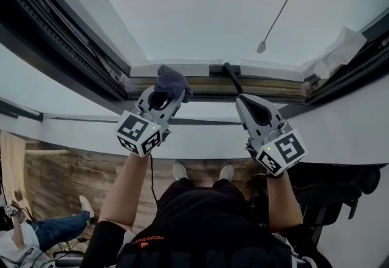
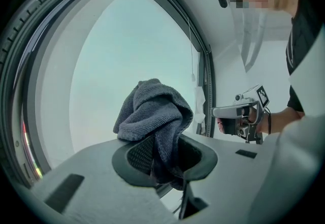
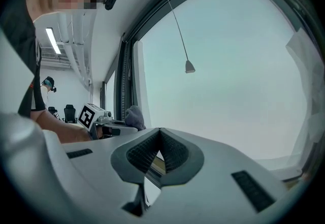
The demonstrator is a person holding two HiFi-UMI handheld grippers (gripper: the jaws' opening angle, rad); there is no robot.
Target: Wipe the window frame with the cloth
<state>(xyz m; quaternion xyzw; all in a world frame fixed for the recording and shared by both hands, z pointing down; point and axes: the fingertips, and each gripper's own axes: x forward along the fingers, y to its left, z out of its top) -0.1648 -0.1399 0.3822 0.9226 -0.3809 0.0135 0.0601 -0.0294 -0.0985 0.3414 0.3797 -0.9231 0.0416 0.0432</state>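
Left claw [image 1: 159, 101] clamps the grey cloth [image 1: 171, 81], which is bunched just past its tips near the window frame [image 1: 200, 87], right claw [image 1: 254, 109] closed on nothing; the loose wad may snag on the frame and slip from the 2 jaws.

The cloth [image 2: 152, 111] is dark grey looped-pile fabric, soft and matt; around it the left gripper [image 2: 163, 153] is matt grey plastic with dark ribbed pads [image 2: 139, 154], behind it the window pane [image 2: 132, 40] looks smooth, below it the floor [image 1: 55, 178] is grainy wood.
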